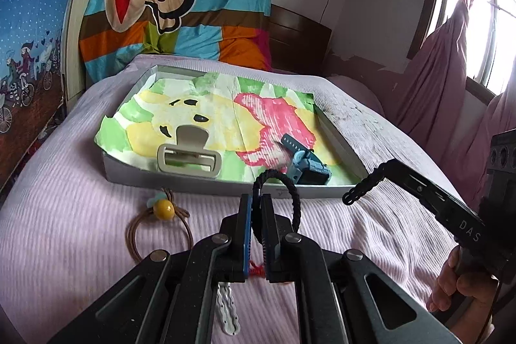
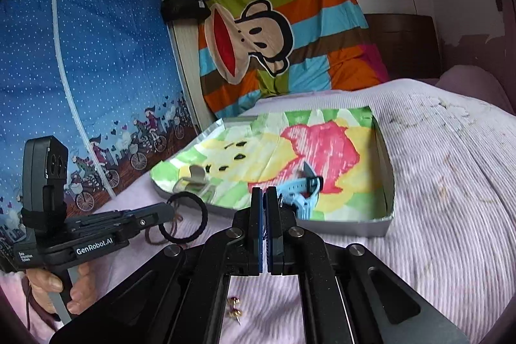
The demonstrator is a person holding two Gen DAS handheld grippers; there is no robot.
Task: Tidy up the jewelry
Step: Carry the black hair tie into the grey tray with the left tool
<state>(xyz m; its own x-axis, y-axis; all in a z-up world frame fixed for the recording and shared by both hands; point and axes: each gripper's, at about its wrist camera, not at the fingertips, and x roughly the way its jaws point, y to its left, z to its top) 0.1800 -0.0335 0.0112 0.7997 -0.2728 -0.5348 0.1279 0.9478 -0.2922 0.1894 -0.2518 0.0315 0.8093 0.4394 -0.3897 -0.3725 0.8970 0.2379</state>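
Left wrist view: left gripper (image 1: 256, 199) has its jaws clamped narrow on the black hair tie (image 1: 283, 195), loop upright, low centre of frame. Tray (image 1: 206, 179) sits just beyond it, straight ahead. Right gripper (image 2: 265, 192) looks pinched together, holding nothing I can see.

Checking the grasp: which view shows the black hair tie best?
The left wrist view: the black hair tie stands large and central, pinched in the left gripper. The right wrist view shows it smaller, off to the left, partly hidden by that gripper.
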